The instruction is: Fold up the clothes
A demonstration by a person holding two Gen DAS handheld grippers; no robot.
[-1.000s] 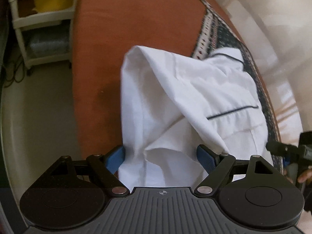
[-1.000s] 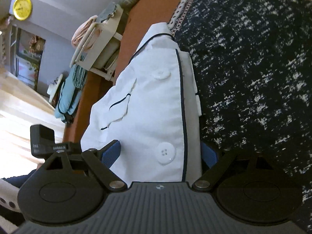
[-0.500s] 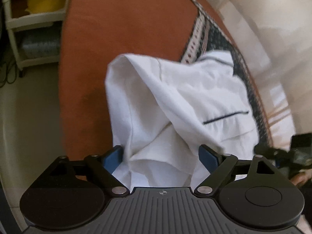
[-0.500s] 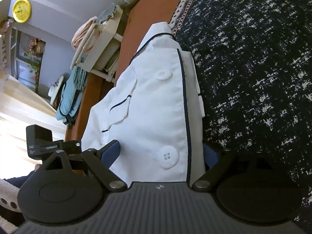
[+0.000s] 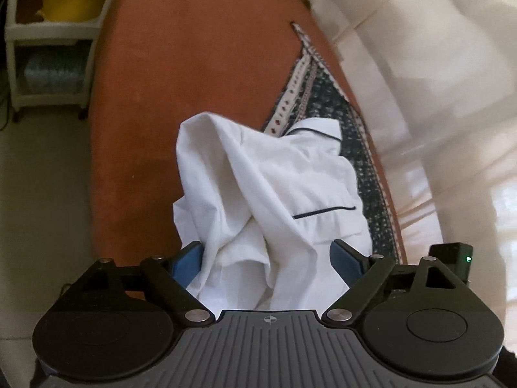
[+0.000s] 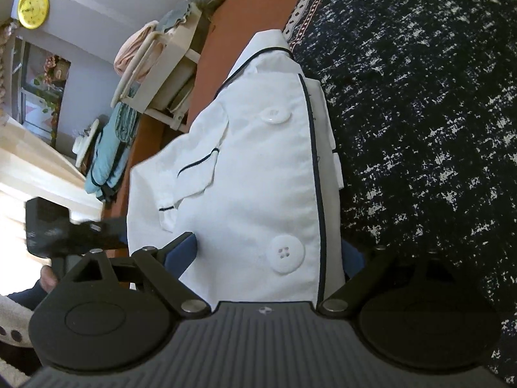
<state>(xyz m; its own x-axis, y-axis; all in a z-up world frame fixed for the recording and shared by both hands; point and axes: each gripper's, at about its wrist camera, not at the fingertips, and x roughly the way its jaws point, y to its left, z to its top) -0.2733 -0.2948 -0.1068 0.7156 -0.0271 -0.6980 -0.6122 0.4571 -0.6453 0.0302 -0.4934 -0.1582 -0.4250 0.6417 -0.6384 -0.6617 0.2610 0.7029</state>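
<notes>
A white shirt [image 5: 278, 190] with dark piping, a chest pocket and large white buttons lies on the bed, partly lifted at its near end. My left gripper [image 5: 268, 258] has its blue pads wide apart with bunched shirt cloth between them. My right gripper [image 6: 271, 255] also stands wide, the buttoned front edge of the shirt [image 6: 258, 168] lying between its pads. The grip itself is hidden by cloth in both views. The other gripper [image 6: 48, 226] shows at the left of the right wrist view.
The bed has an orange sheet [image 5: 181, 80] and a dark speckled blanket [image 6: 420, 97] to the shirt's right. A white shelf cart [image 5: 48, 48] stands beyond the bed's left side. A rack with clothes [image 6: 155, 74] and a yellow clock [image 6: 32, 8] are at the wall.
The left gripper has lifted and pulled back, so the shirt's left side bunches up and sits higher. The right gripper moved little; the shirt front looks slightly raised.
</notes>
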